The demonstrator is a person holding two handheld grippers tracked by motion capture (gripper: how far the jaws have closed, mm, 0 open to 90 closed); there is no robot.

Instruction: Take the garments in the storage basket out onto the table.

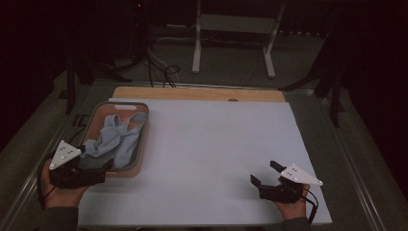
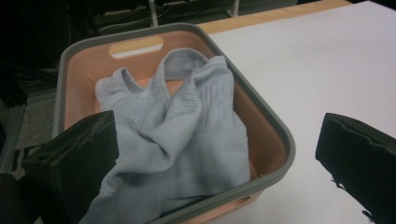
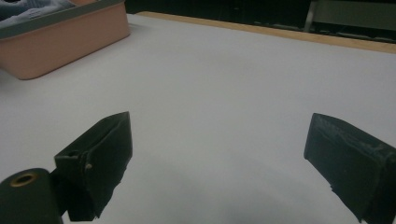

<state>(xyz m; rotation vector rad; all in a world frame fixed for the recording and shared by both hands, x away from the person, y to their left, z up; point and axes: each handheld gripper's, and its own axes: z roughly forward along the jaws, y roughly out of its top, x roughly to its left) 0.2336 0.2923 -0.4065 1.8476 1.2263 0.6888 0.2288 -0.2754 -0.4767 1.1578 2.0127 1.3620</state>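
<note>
Count from the high view: one basket, pink inside with a grey rim; one heap of pale blue cloth in it; one white sheet over the table; two grippers. The basket stands on the sheet's left part, one handle slot at its far end. The left gripper sits at the basket's near end, against the rim, one hand under it; its jaws are dark against the basket and hard to separate here. The right gripper rests on the sheet well apart from the basket, toward the near right corner, jaws spread with nothing between them. A white metal stand lies beyond the table in poor light.

Left gripper view: the cloth fills most of the basket. Whether it is one piece or several cannot be told; ribbed bands suggest knitwear. Both jaws stand wide apart, one over the cloth's near edge, the other outside the basket over the sheet. The basket's near wall is cut off at the bottom.

Right gripper view: jaws spread over bare sheet. The basket shows as one corner, top left, cropped, with a scrap of cloth above its rim.
</note>
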